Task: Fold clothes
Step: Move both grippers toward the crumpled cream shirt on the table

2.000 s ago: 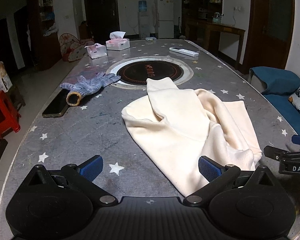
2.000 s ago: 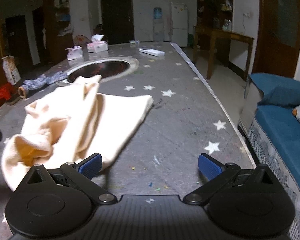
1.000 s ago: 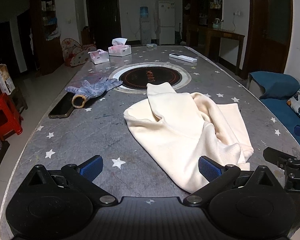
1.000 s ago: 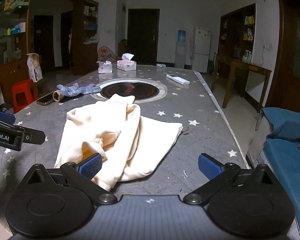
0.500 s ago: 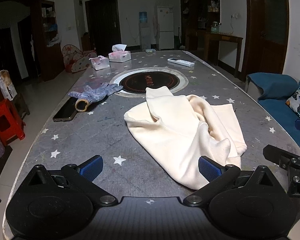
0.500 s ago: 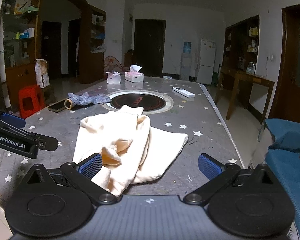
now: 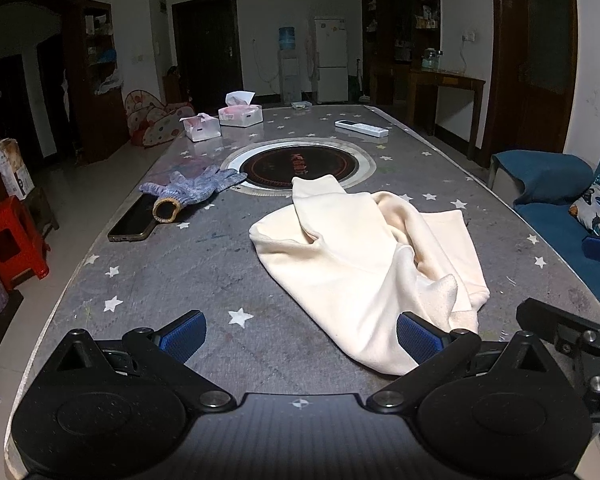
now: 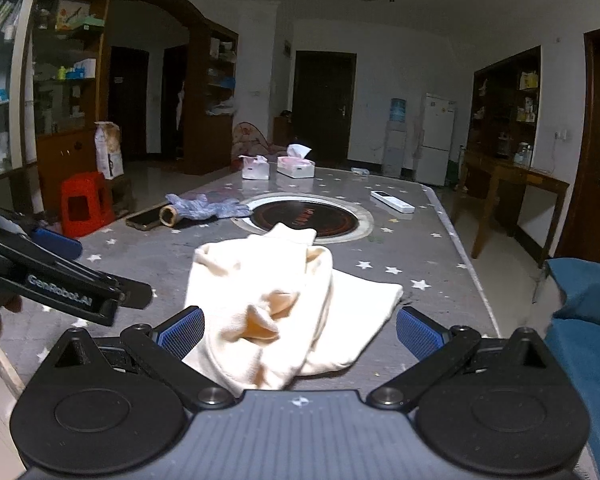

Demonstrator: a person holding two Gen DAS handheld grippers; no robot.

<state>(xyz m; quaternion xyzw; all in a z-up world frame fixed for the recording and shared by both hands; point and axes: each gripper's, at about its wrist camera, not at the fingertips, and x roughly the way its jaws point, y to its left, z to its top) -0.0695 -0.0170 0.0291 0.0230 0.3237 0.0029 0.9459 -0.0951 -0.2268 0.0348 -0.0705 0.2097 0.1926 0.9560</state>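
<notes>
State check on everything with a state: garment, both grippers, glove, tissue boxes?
cream garment: crumpled, unfolded, flat on table, ungripped
left gripper: open, empty
right gripper: open, empty, over garment's near edge
grey glove: lying flat
tissue boxes: open, tissue sticking out

Cream garment (image 7: 360, 256) — rumpled, loosely bunched, lying on the starred grey table (image 7: 188, 264), near its front edge

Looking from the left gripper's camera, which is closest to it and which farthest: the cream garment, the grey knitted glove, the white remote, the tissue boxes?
From the left gripper, jaws open:
1. Cream garment, just ahead, right of centre.
2. Grey knitted glove, mid-table, on the left.
3. White remote, far right, and the two tissue boxes, far left: too close to call.
</notes>
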